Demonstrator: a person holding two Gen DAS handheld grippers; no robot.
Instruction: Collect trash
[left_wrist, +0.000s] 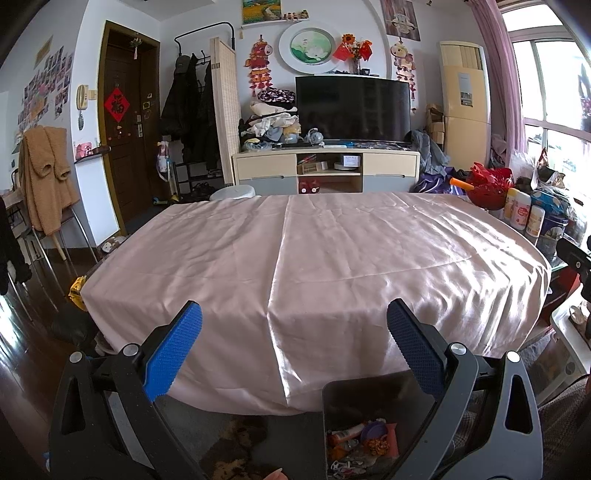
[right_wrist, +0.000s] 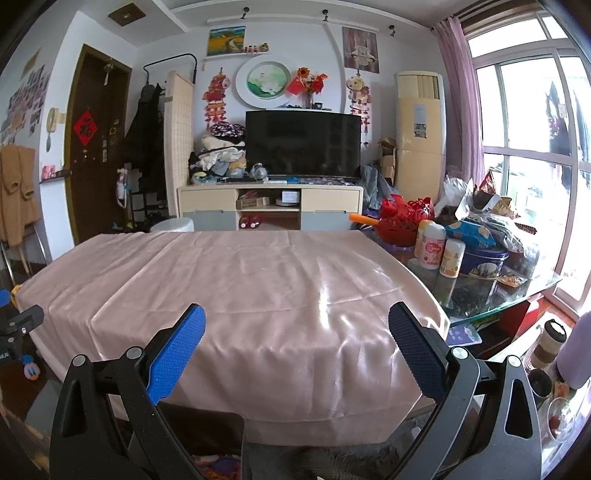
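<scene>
I see the left gripper (left_wrist: 294, 321) fingers spread wide, holding nothing; the right gripper (right_wrist: 296, 325) likewise. The dark rectangular bin (left_wrist: 332, 398) of colourful trash (left_wrist: 364, 439) sits below the left fingers, and the pink satin-covered surface (left_wrist: 314, 258) lies ahead.

Only one readable sign here: the red diamond paper (left_wrist: 114, 104) on the brown door (left_wrist: 125, 147) carries a "福" character; bottle labels too blurry.

Home living room; television (left_wrist: 352, 109), coat rack (left_wrist: 192, 107)
</scene>
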